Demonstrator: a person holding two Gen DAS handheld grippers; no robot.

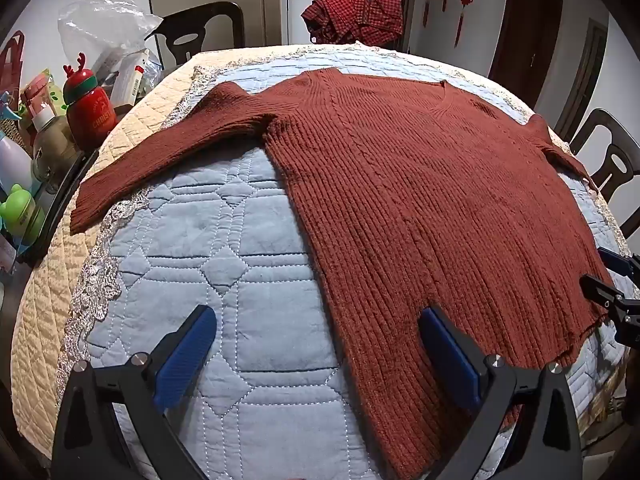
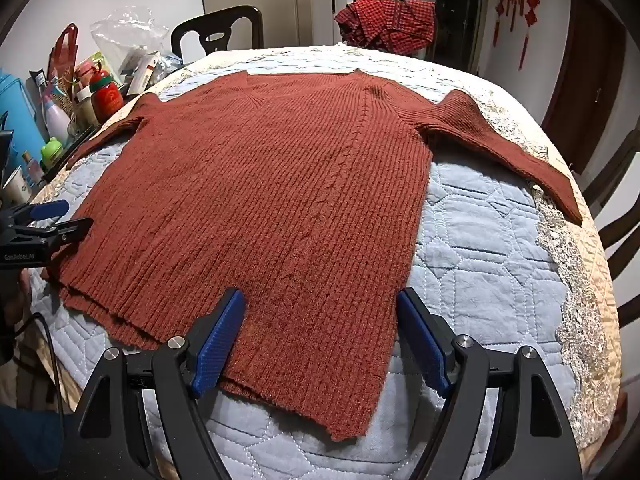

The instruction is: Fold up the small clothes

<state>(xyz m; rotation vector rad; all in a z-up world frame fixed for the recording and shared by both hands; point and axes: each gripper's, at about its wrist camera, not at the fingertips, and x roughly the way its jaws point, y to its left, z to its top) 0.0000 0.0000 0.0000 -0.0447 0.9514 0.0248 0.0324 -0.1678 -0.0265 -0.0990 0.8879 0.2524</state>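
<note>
Rust-red ribbed knit: the sweater (image 1: 420, 200) lies flat and face up on our blue quilt (image 1: 224, 248), both sleeves spread wide and the V-neck pointing away from us, a layout that leaves every edge within reach for a first fold.

Far left, bottles (image 1: 86, 108) and a plastic bag (image 1: 108, 20) crowd the table's side, well apart from the knit, so the left sleeve (image 1: 160, 152) runs out toward them and its cuff ends on the cream border of the quilt.

Our left gripper (image 1: 316, 356) hovers near the hem's left corner with its jaws spread wide. One blue pad (image 1: 186, 356) hangs over bare quilt and the other over the knit, so the garment's side edge falls between them; we cannot tell whether either pad touches the cloth. It holds nothing.

Our right gripper (image 2: 322, 340) mirrors it at the hem's right part, jaws equally wide and empty, the hem's right corner lying below and between its blue pads (image 2: 218, 340). We judge the pair is set to pinch the hem at both corners and carry it up toward the neck.

Farther right, the right sleeve (image 2: 504, 144) slopes down across the lace trim (image 2: 572, 280). At the table's far end a red checked cloth (image 2: 388, 20) sits heaped, apart from the work. Folding has not yet begun.
</note>
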